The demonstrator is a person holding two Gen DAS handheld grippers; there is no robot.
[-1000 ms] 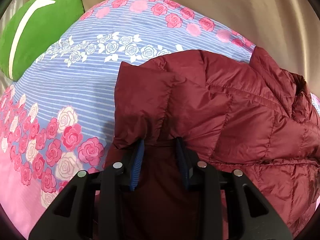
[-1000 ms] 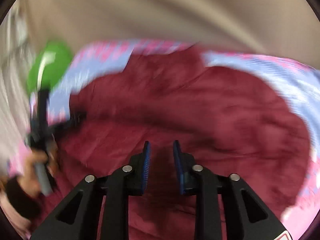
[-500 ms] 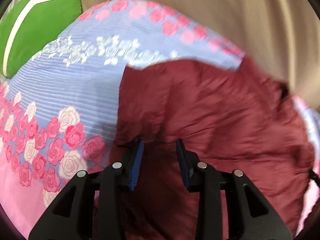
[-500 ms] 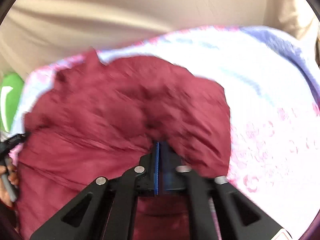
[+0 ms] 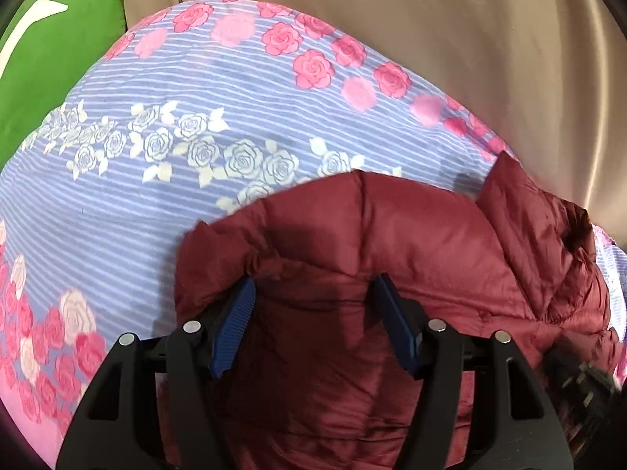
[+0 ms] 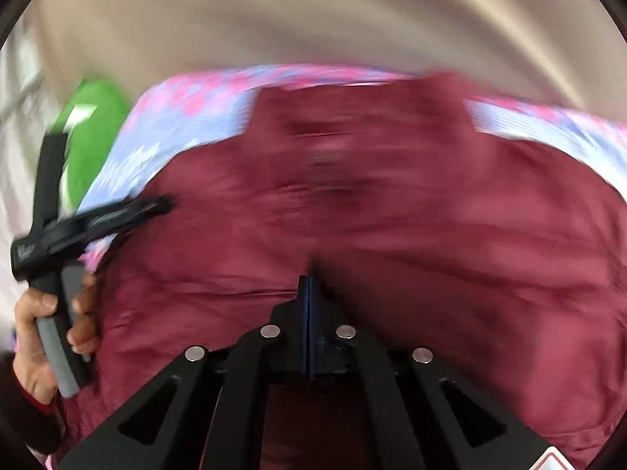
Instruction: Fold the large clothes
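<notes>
A dark red quilted puffer jacket [image 5: 411, 243] lies on a bed with a floral striped sheet [image 5: 164, 180]. My left gripper [image 5: 313, 286] is open, its blue pads on either side of a bunched fold of the jacket's near edge. In the right wrist view the jacket [image 6: 431, 211] fills the frame, blurred by motion. My right gripper [image 6: 309, 286] is shut on a pinch of the jacket fabric. The left gripper [image 6: 156, 205] shows there at the jacket's left edge, held by a hand.
A green pillow [image 5: 51, 58] lies at the bed's far left corner, and shows in the right wrist view [image 6: 90, 133]. A beige padded wall [image 5: 470, 39] runs behind the bed. Floral sheet lies to the left of the jacket.
My right gripper closed on the jacket and has swung back left with it. My left gripper has opened wider and moved in at the jacket's edge.
</notes>
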